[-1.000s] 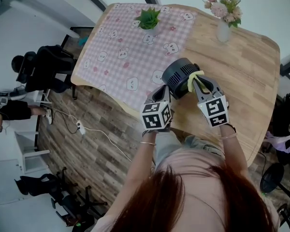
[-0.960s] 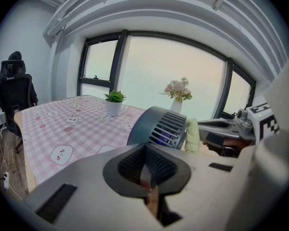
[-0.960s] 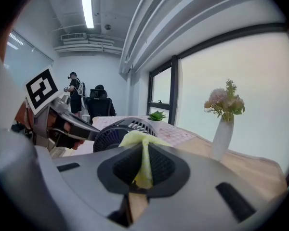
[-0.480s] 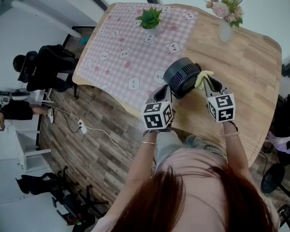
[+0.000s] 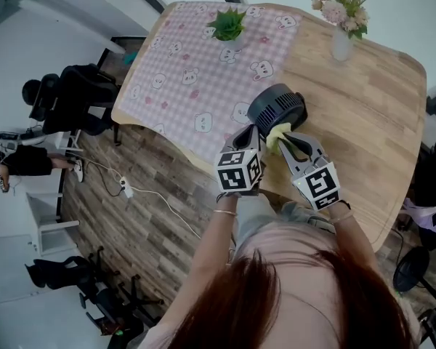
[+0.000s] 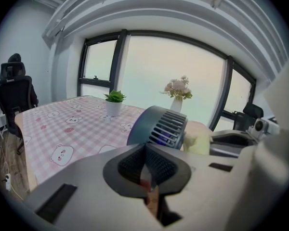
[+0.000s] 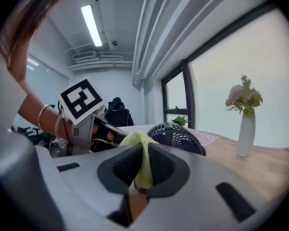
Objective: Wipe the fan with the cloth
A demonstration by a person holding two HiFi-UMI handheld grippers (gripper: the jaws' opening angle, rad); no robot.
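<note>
A dark round fan [image 5: 276, 107] sits on the wooden table [image 5: 370, 122] by the edge of the pink checked cloth [image 5: 196, 71]. My right gripper [image 5: 285, 142] is shut on a yellow cloth [image 5: 277, 134], which rests against the fan's near side. In the right gripper view the cloth [image 7: 142, 158] is pinched between the pads, with the fan's grille [image 7: 176, 136] just beyond. My left gripper [image 5: 252, 131] is at the fan's near-left side. In the left gripper view its jaws [image 6: 145, 149] are closed together, with the fan [image 6: 161, 126] and cloth [image 6: 197, 142] behind them.
A small potted plant [image 5: 227, 26] stands at the far end of the checked cloth. A white vase of flowers [image 5: 339, 20] is at the far right. The table's near edge runs just under both grippers. A black office chair [image 5: 65, 100] stands on the floor to the left.
My right gripper has carried the yellow cloth from the fan's right side round to its near front. The left gripper and the fan have barely moved.
</note>
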